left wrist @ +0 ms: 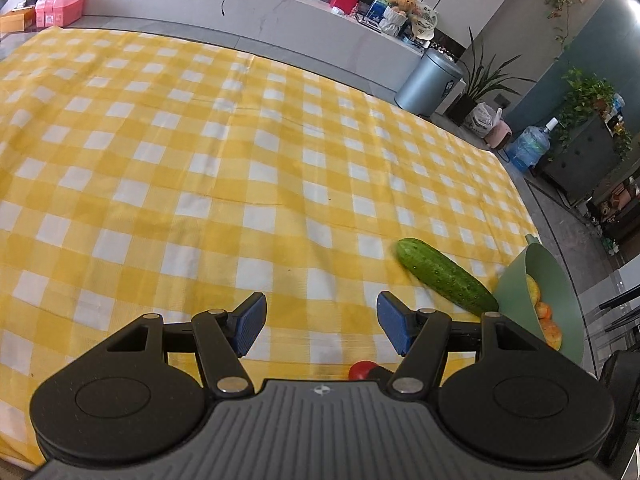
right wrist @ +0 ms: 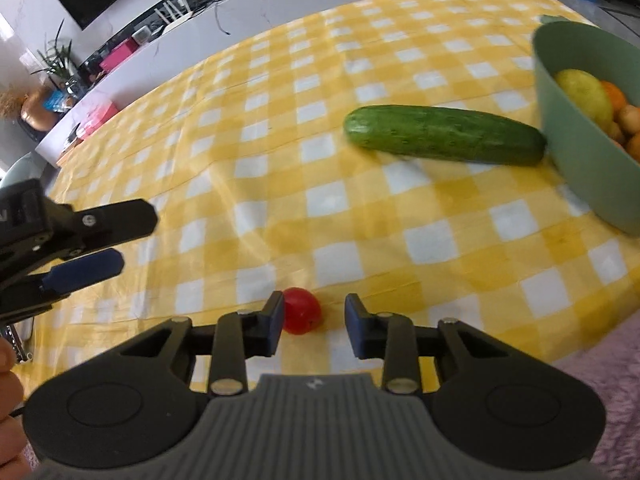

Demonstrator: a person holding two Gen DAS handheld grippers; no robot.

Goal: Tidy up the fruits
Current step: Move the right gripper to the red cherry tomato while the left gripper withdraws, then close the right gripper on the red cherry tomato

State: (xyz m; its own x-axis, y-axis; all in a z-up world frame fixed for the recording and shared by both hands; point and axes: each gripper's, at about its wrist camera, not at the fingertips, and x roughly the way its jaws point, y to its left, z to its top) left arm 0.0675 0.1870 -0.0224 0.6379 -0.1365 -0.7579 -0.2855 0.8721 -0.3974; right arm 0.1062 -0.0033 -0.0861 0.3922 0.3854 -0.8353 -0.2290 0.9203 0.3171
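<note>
A: Where is the fruit?

B: A small red tomato [right wrist: 301, 316] lies on the yellow checked cloth [right wrist: 360, 208] near the front edge of the counter [right wrist: 596, 344]. In the right wrist view it sits just ahead of the right hand-held gripper [right wrist: 313, 322], close against the left blue pad [right wrist: 275, 322] and partly hidden by it.

A: Is it gripped?

B: No. The jaws stand partly apart, the right pad is clear of the tomato, and I cannot tell whether the left pad touches it.

A: What else is nearby?

B: A cucumber [right wrist: 444, 135] lies flat farther back and to the right, its right end just beside or against a green bowl [right wrist: 576, 160]. The bowl holds a yellow fruit [right wrist: 586, 94] and several orange ones [right wrist: 624, 116].

A: And the left hand-held gripper?

B: The left hand-held gripper [left wrist: 321, 322] hovers over bare cloth with its jaws wide apart and nothing between them. From its own camera the tomato [left wrist: 360, 370] peeks out low, beside the right finger linkage, with the cucumber [left wrist: 446, 276] and bowl [left wrist: 560, 292] off to the right. In the right view it enters from the left edge [right wrist: 100, 240], well apart from the tomato.
</note>
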